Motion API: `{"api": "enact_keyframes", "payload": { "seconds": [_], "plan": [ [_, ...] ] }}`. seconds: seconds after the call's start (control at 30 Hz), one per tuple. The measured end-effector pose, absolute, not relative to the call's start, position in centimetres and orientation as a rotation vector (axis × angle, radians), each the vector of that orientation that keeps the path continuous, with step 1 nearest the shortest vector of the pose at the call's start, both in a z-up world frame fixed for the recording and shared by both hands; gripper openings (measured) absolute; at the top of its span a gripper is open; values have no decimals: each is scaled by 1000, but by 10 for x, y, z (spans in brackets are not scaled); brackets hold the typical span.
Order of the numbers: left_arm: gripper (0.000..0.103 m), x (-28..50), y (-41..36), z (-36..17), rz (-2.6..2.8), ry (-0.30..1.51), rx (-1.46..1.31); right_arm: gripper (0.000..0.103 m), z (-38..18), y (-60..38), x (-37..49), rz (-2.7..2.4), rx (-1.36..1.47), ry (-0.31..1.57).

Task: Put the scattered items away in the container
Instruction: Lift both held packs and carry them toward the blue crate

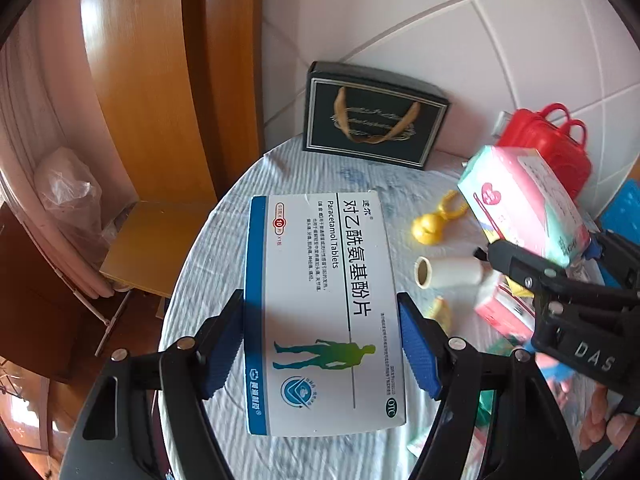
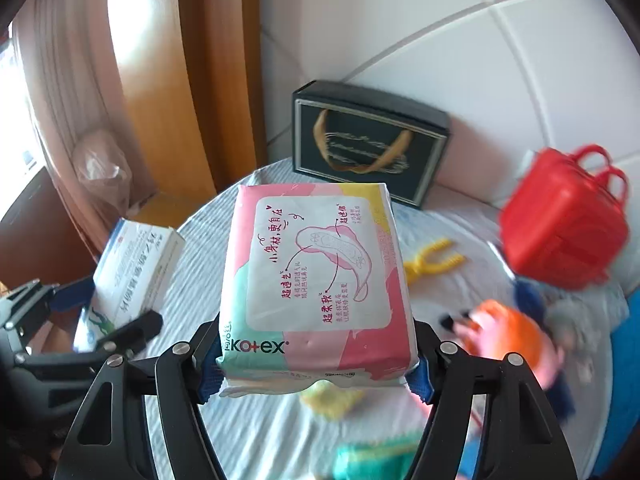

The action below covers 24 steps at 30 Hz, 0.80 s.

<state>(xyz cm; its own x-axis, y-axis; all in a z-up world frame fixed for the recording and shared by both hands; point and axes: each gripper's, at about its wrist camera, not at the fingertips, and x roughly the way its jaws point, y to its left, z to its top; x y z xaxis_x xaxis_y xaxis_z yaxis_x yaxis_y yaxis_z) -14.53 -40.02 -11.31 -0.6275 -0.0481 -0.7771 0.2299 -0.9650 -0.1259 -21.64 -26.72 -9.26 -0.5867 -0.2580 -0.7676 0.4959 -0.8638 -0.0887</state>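
White-clothed table (image 1: 224,264): tablet box (image 1: 324,312) is clamped by left gripper (image 1: 322,344), Kotex pack (image 2: 316,280) by right gripper (image 2: 316,364).

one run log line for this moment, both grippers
left gripper: shut on paracetamol box | right gripper: shut on kotex pack | both lifted over table | black gift bag: rear, upright

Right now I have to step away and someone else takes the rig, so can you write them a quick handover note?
Left claw: shut on the Paracetamol box, held above the table.
Right claw: shut on the Kotex pack, also lifted.
Container: the black gift bag at the table's back edge looks like the likely one; neither held item is in it yet.
Left on the table: yellow clip, white roll, red case, and other small items, some blurred.
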Motion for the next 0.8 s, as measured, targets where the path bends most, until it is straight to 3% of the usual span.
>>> {"api": "enact_keyframes", "payload": {
  "seconds": [0.43,0.8],
  "plan": [
    [72,-45,-299,-74,-2723,249,1210,71,-67,-145,-92,-2487,1025,398],
    [72,21,-259,-63,-2872,165,1196,71,-54,-96,-8,-2627,1033,342]
  ]
}}
